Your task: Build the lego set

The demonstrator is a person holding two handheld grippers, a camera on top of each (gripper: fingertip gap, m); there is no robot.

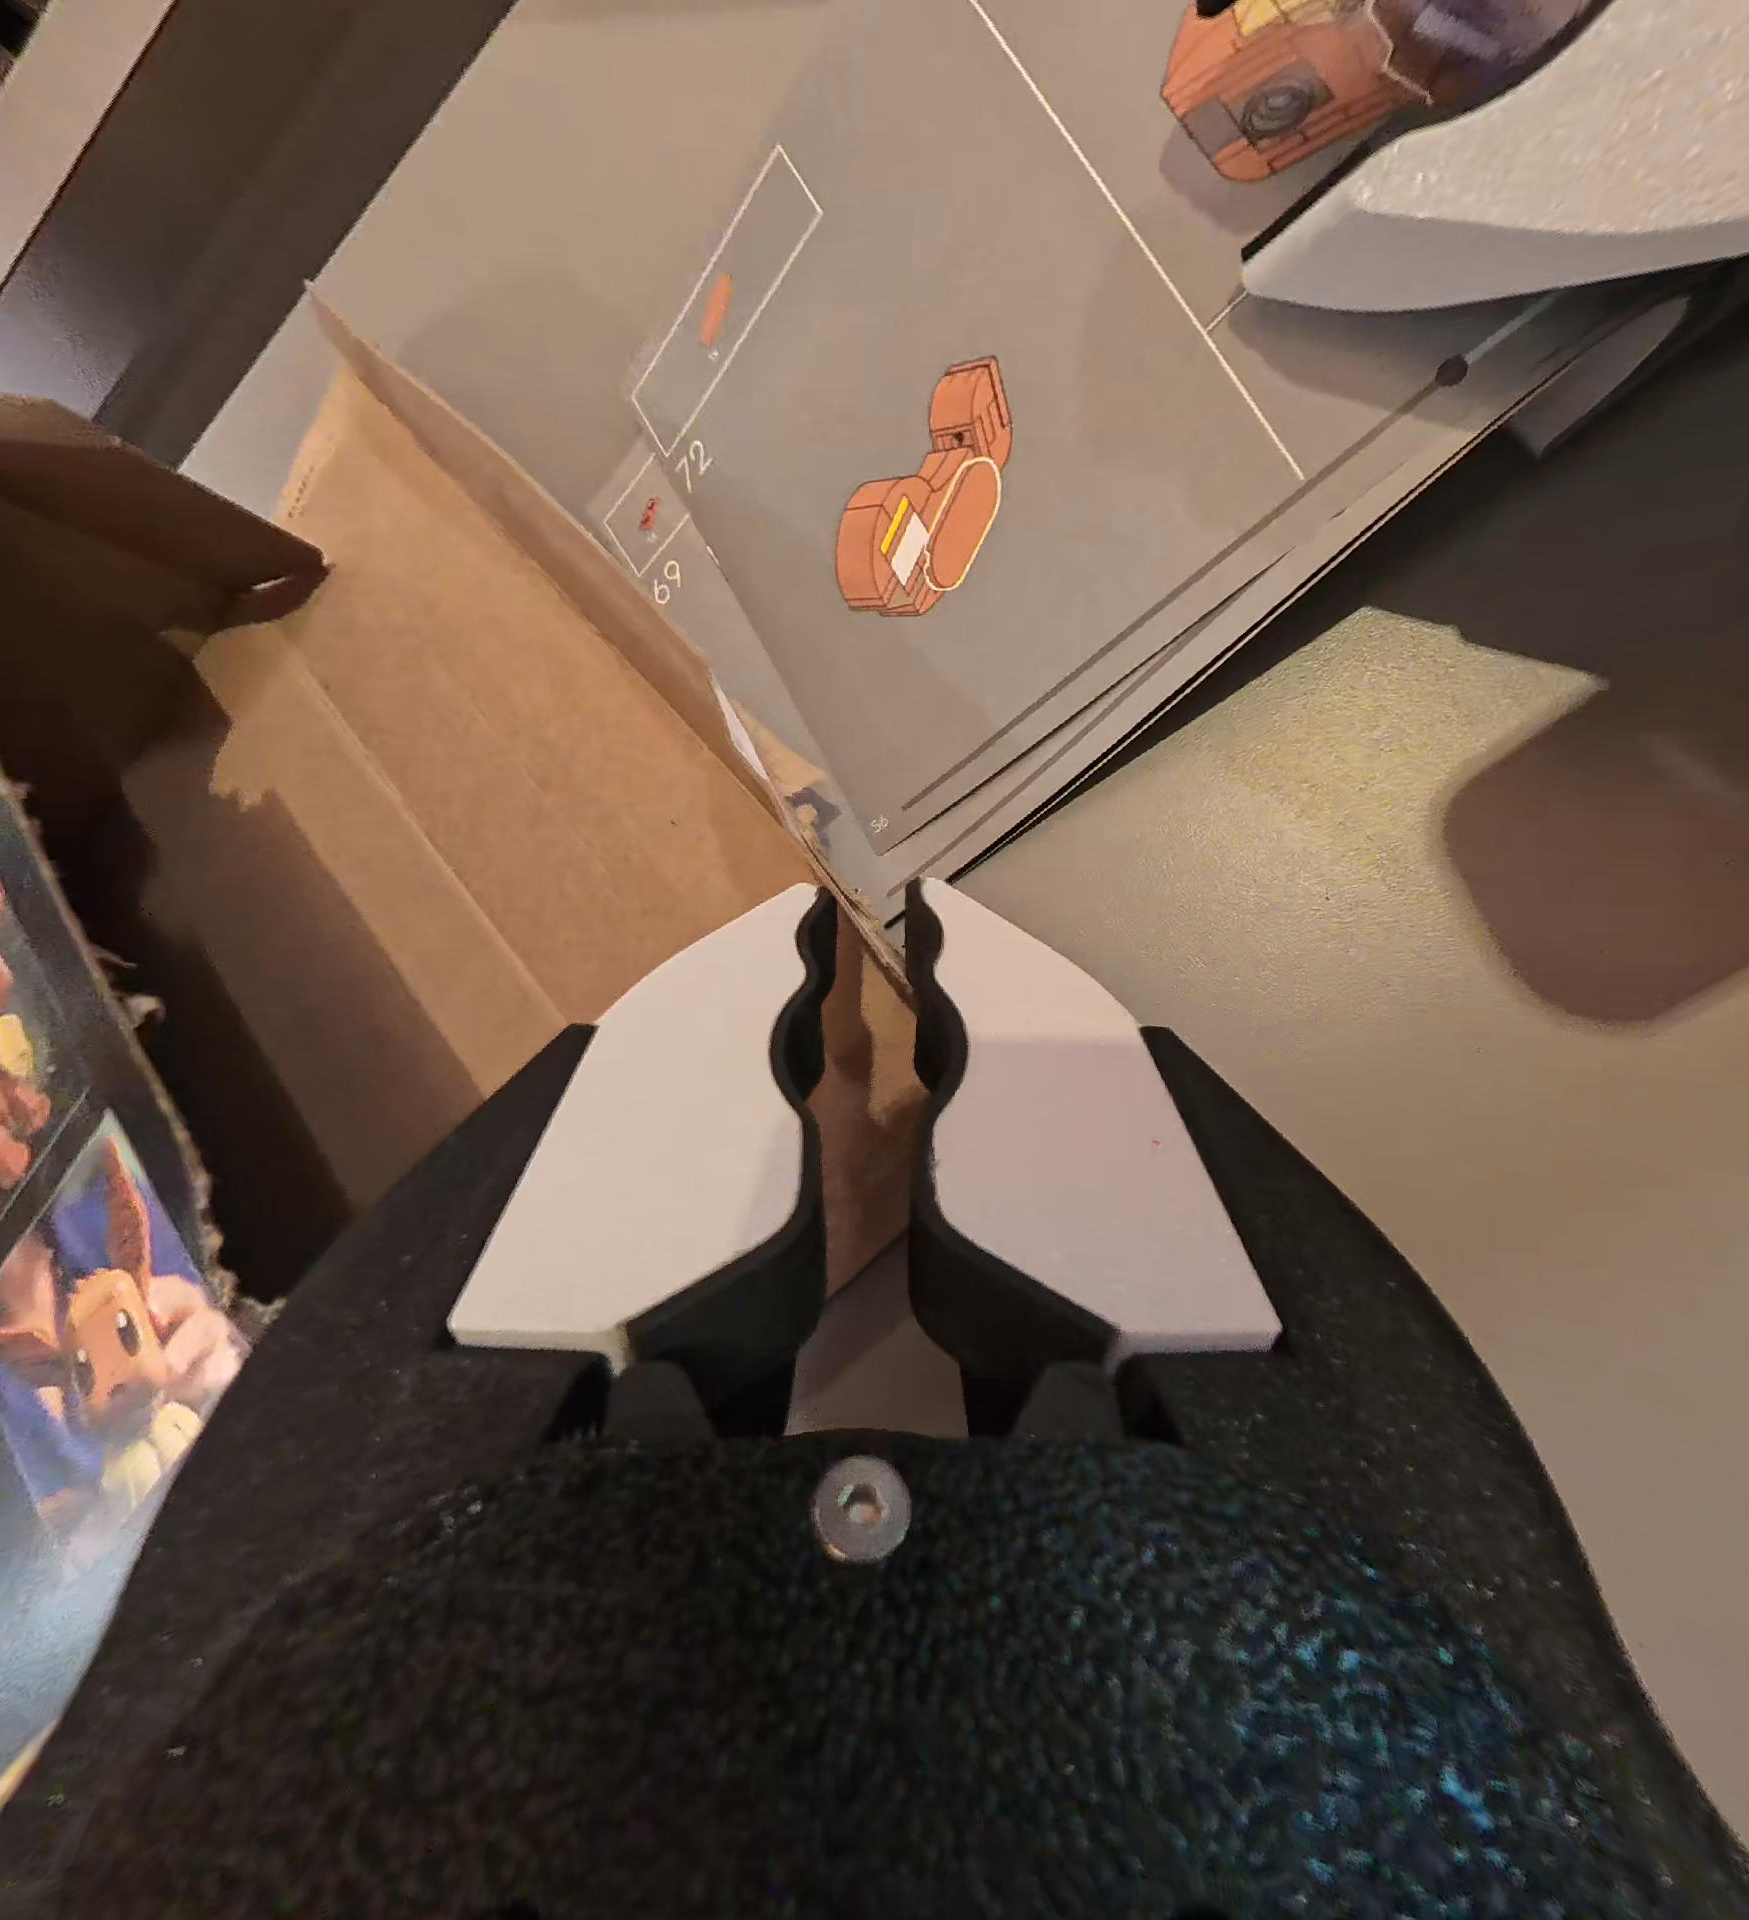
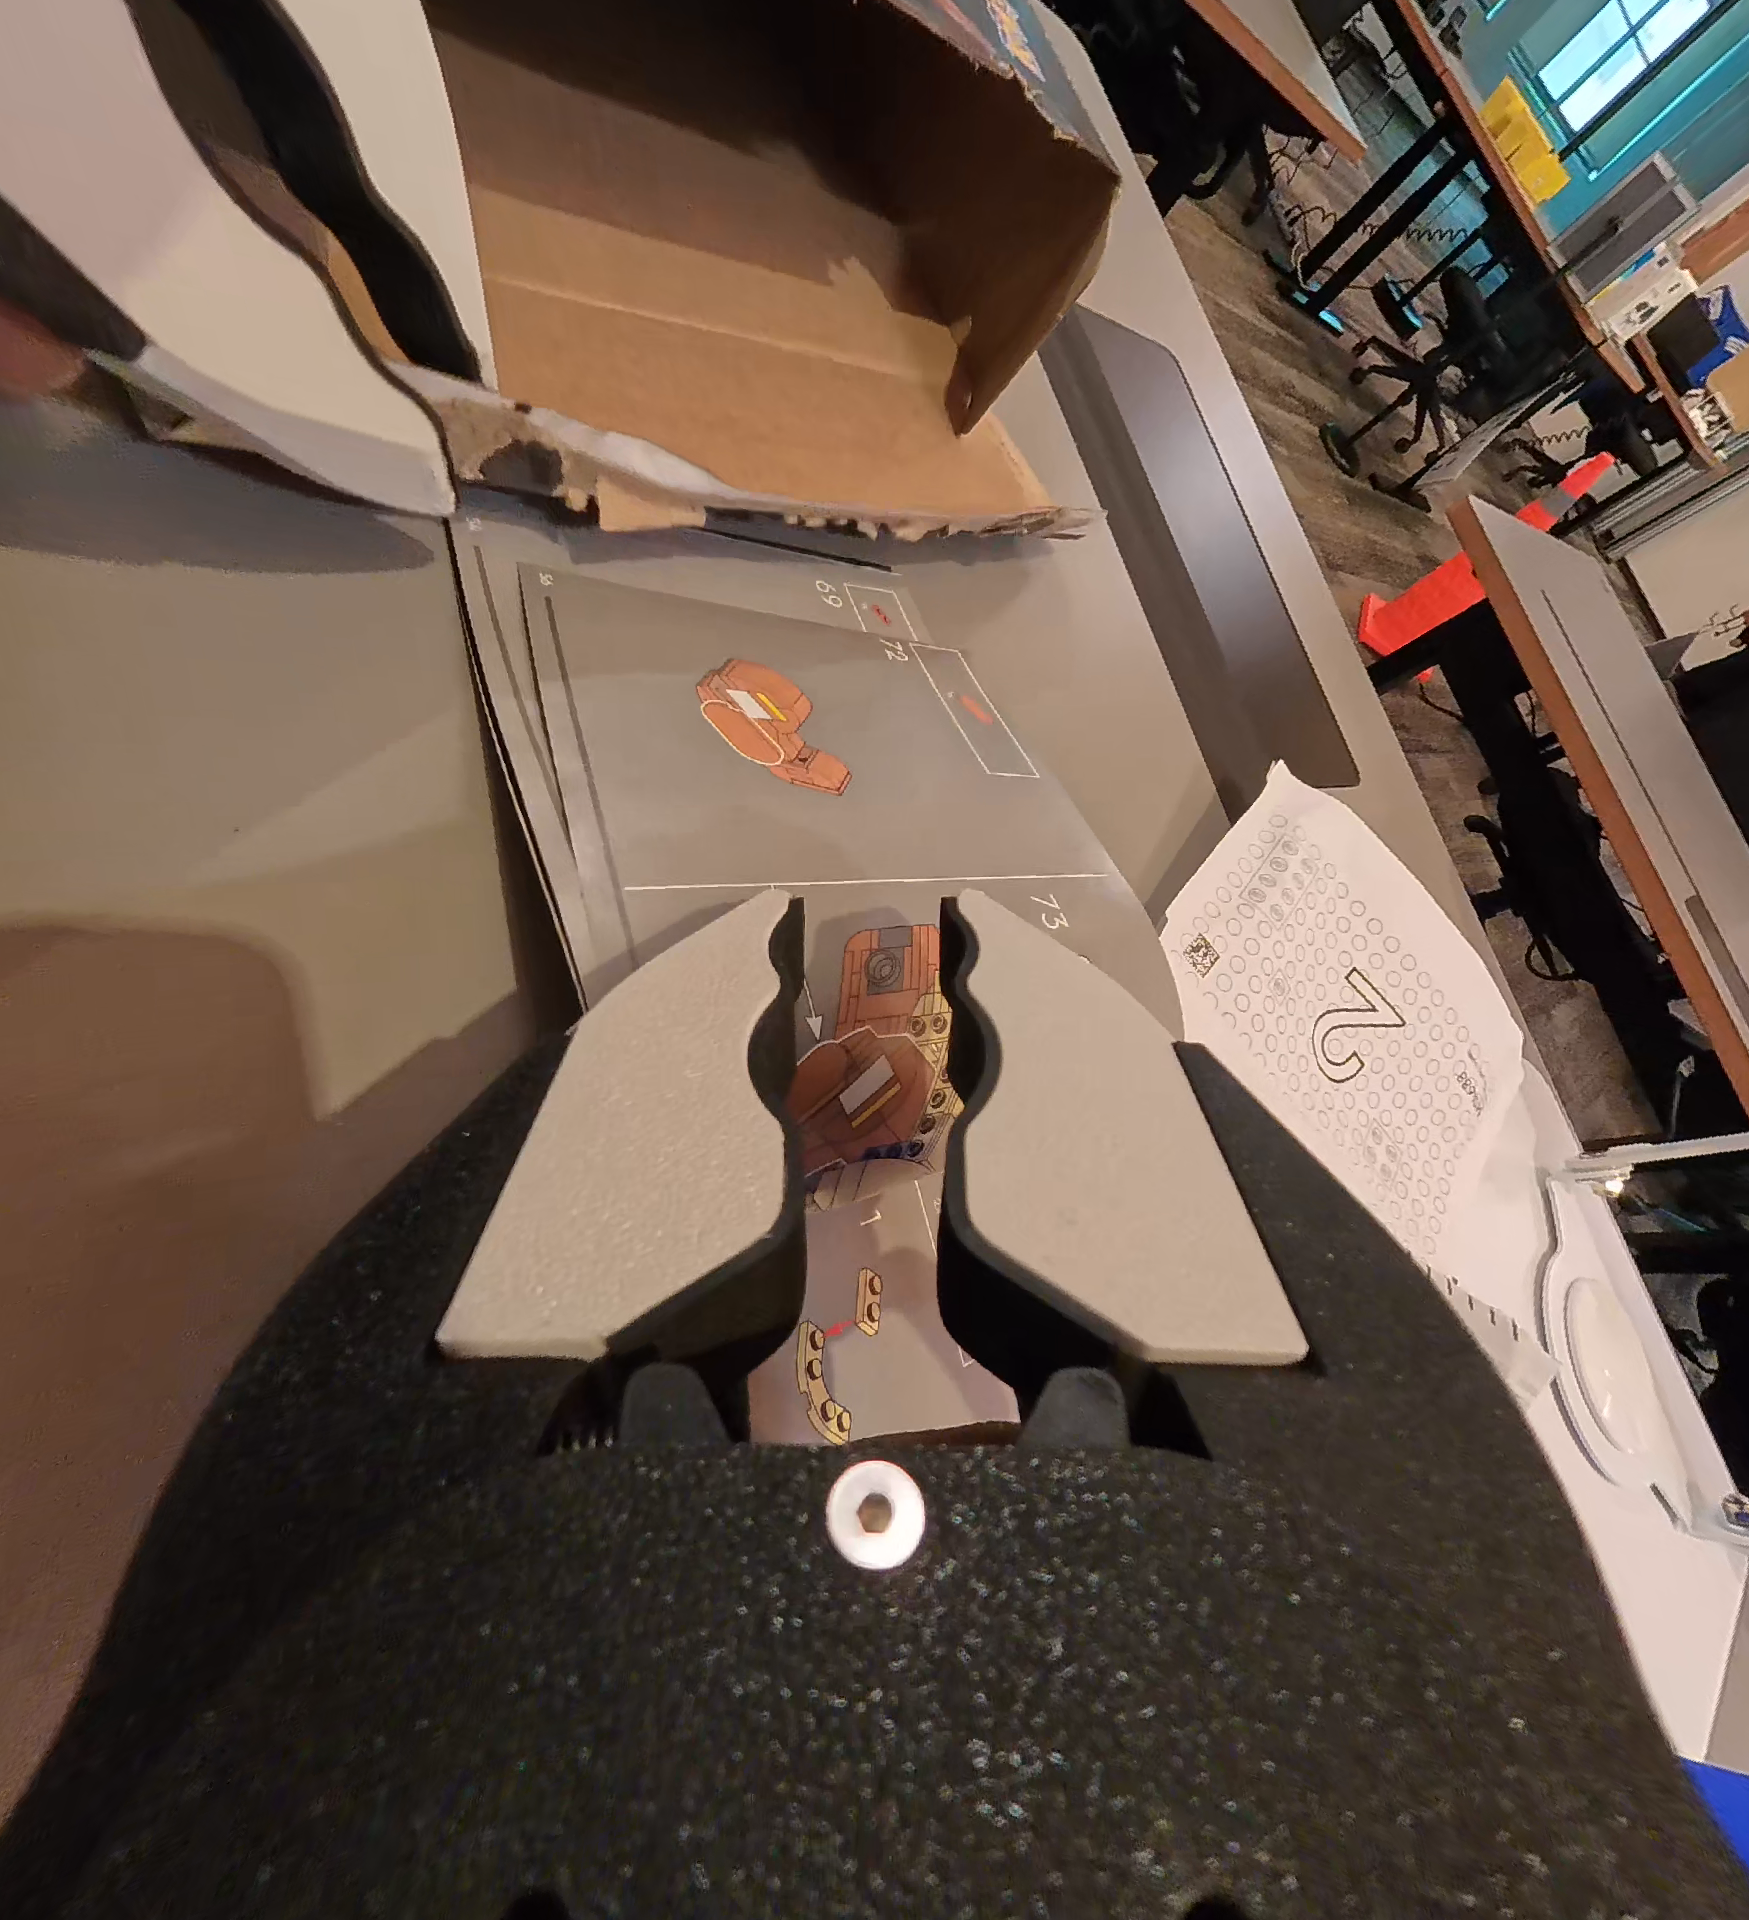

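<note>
A pale grey tabletop [image 2: 174,727] is seen under warm light, with shadows of the grippers cast across it. Behind it, in the right wrist view, a workroom is shown: a wood-patterned floor [image 2: 1296,416], dark desk frames and office chairs [image 2: 1452,322], a window [image 2: 1618,62] and a red-orange object [image 2: 1421,613] on the floor.

At the left, an opened cardboard box [image 1: 454,707] with a printed outer face is laid on the tabletop, its brown inside exposed and its edge torn. The torn side flap [image 1: 641,613] of this box is pinched between the jaws of the left gripper [image 1: 870,904], whose fingers are nearly together with the flap edge running between the pads; in the right wrist view that gripper is seen from the side, closed over the ragged flap edge.

Just right of the box, an open instruction booklet [image 2: 828,810] with grey pages and brown brick drawings is laid flat, partly overlapped by the flap. The right gripper [image 2: 870,914] is held directly over the booklet's near page, its jaws a little apart with only the printed page seen between them; whether the page is touched cannot be told.

Farther right, a white paper bag [image 2: 1369,997] printed with circles lies beside the booklet, and a clear plastic piece [image 2: 1618,1382] rests on a white sheet at the tabletop's edge.
</note>
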